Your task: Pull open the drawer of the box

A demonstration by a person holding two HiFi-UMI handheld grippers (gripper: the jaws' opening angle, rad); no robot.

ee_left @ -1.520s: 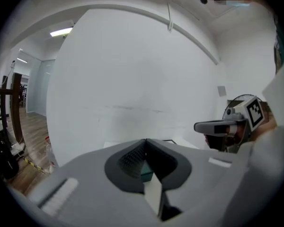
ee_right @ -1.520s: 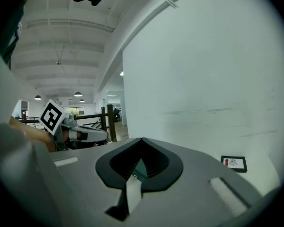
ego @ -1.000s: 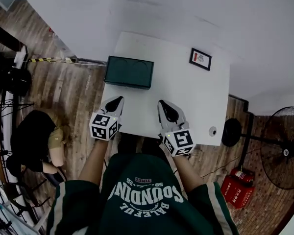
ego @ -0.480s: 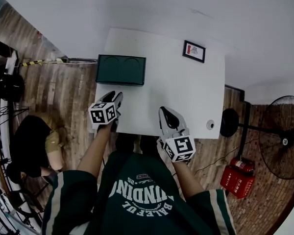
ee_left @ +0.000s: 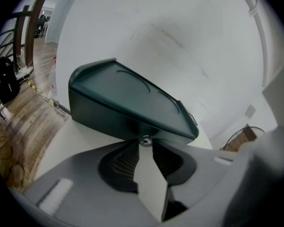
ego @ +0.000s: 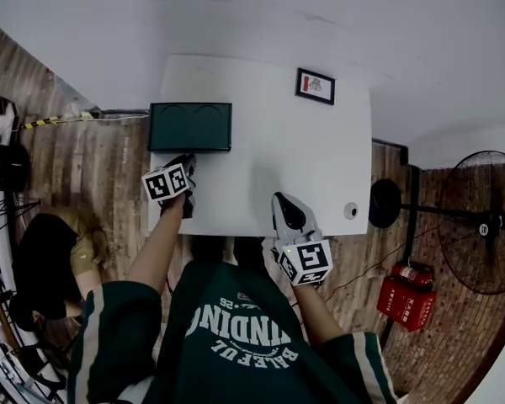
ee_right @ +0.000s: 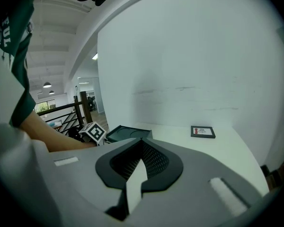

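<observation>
A dark green box (ego: pixel 189 126) stands at the left of the white table (ego: pixel 320 167). In the left gripper view its front face (ee_left: pixel 104 119) fills the middle, with a small silver drawer knob (ee_left: pixel 145 140) low on it. My left gripper (ego: pixel 188 160) is right at that front. Its jaws stand apart and have just been closing a little, and the knob sits between the fingertips (ee_left: pixel 132 144) with no pad visibly pressing on it. My right gripper (ego: pixel 280 199) hovers over the table's near edge, shut and holding nothing. In its own view the right gripper (ee_right: pixel 142 141) shows the box (ee_right: pixel 128 132) far to the left.
A small black picture frame (ego: pixel 316 86) lies at the table's far right, and a small round object (ego: pixel 350 210) sits near the front right corner. A fan (ego: pixel 480 225) and a red case (ego: pixel 408 297) stand on the floor to the right. A person (ego: pixel 59 251) crouches at the left.
My left gripper has moved forward and down to the front of the green box. The right gripper has drifted back toward the table's near edge.
</observation>
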